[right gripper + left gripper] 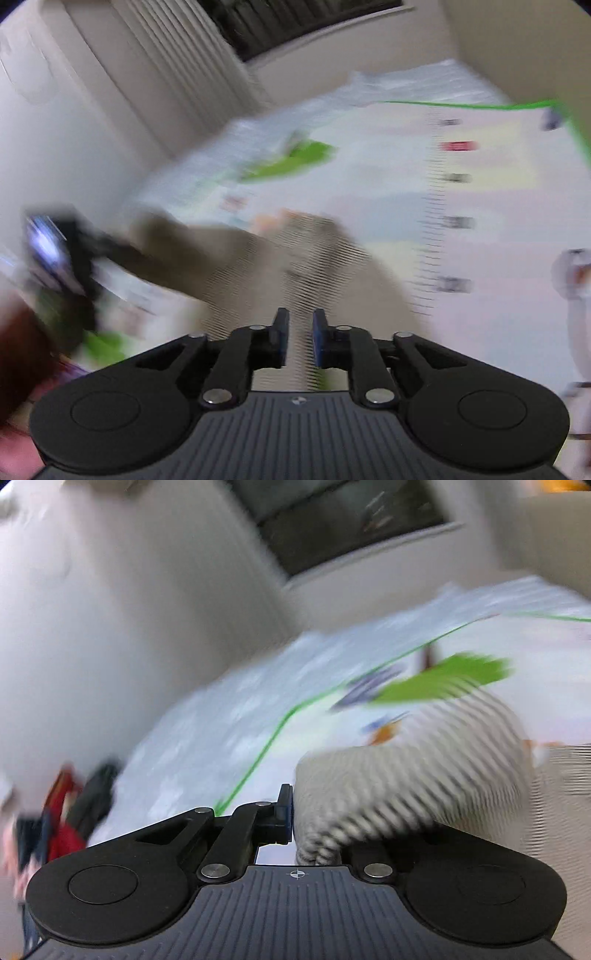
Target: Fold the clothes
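Clearly unfolded, the grey-and-white striped cloth garment (402, 775) hangs bunched from the left gripper (295, 821), clamped on it; the right gripper (300, 341) stands slightly parted, holding nothing.

Both tools look alike. The left gripper (295, 812) has a ribbed dark-grey body at bottom centre, two round black lobes, black linkage arms with silver screws, blue-faced pads and a white crosshair mark. The right gripper (300, 341) matches.
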### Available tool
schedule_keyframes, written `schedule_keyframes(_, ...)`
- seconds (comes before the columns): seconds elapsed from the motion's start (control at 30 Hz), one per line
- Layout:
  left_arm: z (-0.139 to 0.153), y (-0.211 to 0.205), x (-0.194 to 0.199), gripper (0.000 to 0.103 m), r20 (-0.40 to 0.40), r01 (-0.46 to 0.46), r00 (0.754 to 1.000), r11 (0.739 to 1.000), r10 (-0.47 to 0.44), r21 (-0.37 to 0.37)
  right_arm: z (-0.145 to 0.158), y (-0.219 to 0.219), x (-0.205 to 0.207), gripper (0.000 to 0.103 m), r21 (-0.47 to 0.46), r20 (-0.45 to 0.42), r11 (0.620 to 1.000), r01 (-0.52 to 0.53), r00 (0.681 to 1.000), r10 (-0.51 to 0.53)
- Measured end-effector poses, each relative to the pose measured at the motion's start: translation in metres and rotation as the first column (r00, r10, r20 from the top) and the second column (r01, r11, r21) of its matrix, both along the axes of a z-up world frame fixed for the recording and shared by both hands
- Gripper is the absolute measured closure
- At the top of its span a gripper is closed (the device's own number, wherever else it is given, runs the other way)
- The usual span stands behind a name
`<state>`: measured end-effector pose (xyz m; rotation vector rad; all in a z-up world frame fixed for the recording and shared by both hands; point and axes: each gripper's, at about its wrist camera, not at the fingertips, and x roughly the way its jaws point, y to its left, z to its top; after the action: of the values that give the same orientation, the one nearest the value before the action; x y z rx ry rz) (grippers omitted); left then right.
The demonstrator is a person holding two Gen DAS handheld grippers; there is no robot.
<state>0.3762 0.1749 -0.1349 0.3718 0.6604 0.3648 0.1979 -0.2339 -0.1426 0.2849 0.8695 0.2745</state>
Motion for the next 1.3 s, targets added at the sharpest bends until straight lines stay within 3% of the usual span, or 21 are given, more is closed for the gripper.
schedule_keyframes(0.03, 0.000, 0.020, 0.005, 0.083, -0.028, -0.034, 0.999, 0.999, 0.034, -0.025, -0.011, 0.000, -0.005, 0.081, -0.068, -0.022, 0.998, 0.007, 1.000, -0.009)
schedule_keyframes(0.1, -0.009, 0.047, 0.002, 0.050, -0.105, -0.088, 0.992, 0.988, 0.075, -0.125, -0.035, 0.001, -0.018, 0.072, -0.205, -0.071, 0.979, 0.009, 0.997, -0.024)
schedule_keyframes(0.13, -0.015, 0.060, 0.000, 0.045, -0.147, -0.117, 0.985, 0.977, 0.091, -0.178, -0.048, 0.002, -0.025, 0.071, -0.273, -0.101, 0.962, 0.001, 0.994, -0.030)
schedule_keyframes(0.2, -0.029, 0.074, -0.016, 0.035, -0.223, -0.174, 0.969, 0.928, 0.102, -0.330, -0.067, 0.003, -0.044, 0.070, -0.387, -0.144, 0.921, -0.033, 0.989, -0.025)
schedule_keyframes(0.27, -0.046, 0.077, -0.042, 0.026, -0.274, -0.184, 0.960, 0.868, 0.058, -0.460, -0.083, 0.005, -0.057, 0.057, -0.492, -0.163, 0.869, -0.050, 0.986, -0.036)
schedule_keyframes(0.3, -0.055, 0.071, -0.056, 0.022, -0.293, -0.172, 0.956, 0.842, 0.018, -0.511, -0.089, 0.003, -0.059, 0.057, -0.519, -0.166, 0.854, -0.033, 0.984, -0.063)
schedule_keyframes(0.37, -0.076, 0.046, -0.074, 0.019, -0.331, -0.142, 0.941, 0.810, -0.067, -0.569, -0.095, -0.011, -0.055, 0.055, -0.465, -0.186, 0.885, 0.035, 0.973, -0.136)
schedule_keyframes(0.47, -0.096, 0.008, -0.103, 0.012, -0.373, -0.092, 0.913, 0.809, -0.164, -0.581, -0.099, -0.032, -0.040, 0.048, -0.193, -0.294, 0.976, 0.097, 0.944, -0.152)
schedule_keyframes(0.5, -0.100, -0.008, -0.109, 0.010, -0.381, -0.067, 0.904, 0.818, -0.192, -0.571, -0.098, -0.031, -0.036, 0.055, -0.121, -0.314, 0.990, 0.075, 0.943, -0.110)
schedule_keyframes(0.53, -0.104, -0.022, -0.115, 0.010, -0.387, -0.040, 0.896, 0.828, -0.218, -0.559, -0.096, -0.021, -0.033, 0.080, -0.110, -0.320, 0.994, 0.017, 0.946, -0.051)
schedule_keyframes(0.57, -0.108, -0.034, -0.119, 0.009, -0.391, -0.019, 0.890, 0.840, -0.233, -0.543, -0.093, -0.008, -0.031, 0.092, -0.125, -0.321, 0.991, -0.055, 0.947, 0.012)
schedule_keyframes(0.6, -0.110, -0.042, -0.120, 0.008, -0.397, -0.012, 0.887, 0.847, -0.237, -0.532, -0.090, 0.005, -0.029, 0.093, -0.140, -0.324, 0.982, -0.126, 0.943, 0.074)
schedule_keyframes(0.7, -0.116, -0.054, -0.118, 0.008, -0.405, -0.019, 0.880, 0.833, -0.248, -0.553, -0.076, 0.025, -0.027, 0.097, -0.298, -0.266, 0.912, -0.283, 0.942, 0.205)
schedule_keyframes(0.8, -0.111, -0.058, -0.118, 0.007, -0.393, -0.008, 0.883, 0.830, -0.256, -0.558, -0.054, 0.009, -0.011, 0.097, -0.489, -0.196, 0.813, -0.317, 0.948, 0.252)
schedule_keyframes(0.9, -0.108, -0.057, -0.118, 0.006, -0.387, -0.006, 0.886, 0.830, -0.254, -0.557, -0.024, -0.034, 0.029, 0.097, -0.622, -0.107, 0.751, -0.219, 0.975, 0.196)
schedule_keyframes(1.03, -0.102, -0.054, -0.132, 0.006, -0.398, 0.001, 0.880, 0.839, -0.259, -0.544, 0.012, -0.066, 0.069, 0.091, -0.785, 0.090, 0.619, 0.021, 0.993, 0.079)
schedule_keyframes(1.1, -0.099, -0.053, -0.139, 0.006, -0.404, 0.005, 0.876, 0.844, -0.263, -0.537, 0.022, -0.069, 0.065, 0.082, -0.760, 0.153, 0.641, 0.104, 0.988, 0.021)
schedule_keyframes(1.13, -0.098, -0.052, -0.143, 0.006, -0.407, 0.007, 0.874, 0.846, -0.264, -0.533, 0.025, -0.067, 0.056, 0.072, -0.715, 0.152, 0.692, 0.095, 0.988, 0.022)
schedule_keyframes(1.17, -0.096, -0.051, -0.147, 0.006, -0.411, 0.009, 0.872, 0.848, -0.266, -0.529, 0.023, -0.060, 0.042, 0.065, -0.660, 0.120, 0.750, 0.041, 0.991, 0.052)
schedule_keyframes(1.23, -0.094, -0.052, -0.158, 0.005, -0.410, 0.047, 0.866, 0.863, -0.286, -0.503, 0.007, -0.036, 0.005, 0.064, -0.545, 0.023, 0.831, -0.110, 0.989, 0.146)
schedule_keyframes(1.3, -0.092, -0.054, -0.172, 0.005, -0.416, 0.078, 0.856, 0.871, -0.308, -0.484, -0.022, -0.005, -0.034, 0.064, -0.467, -0.085, 0.847, -0.255, 0.966, 0.244)
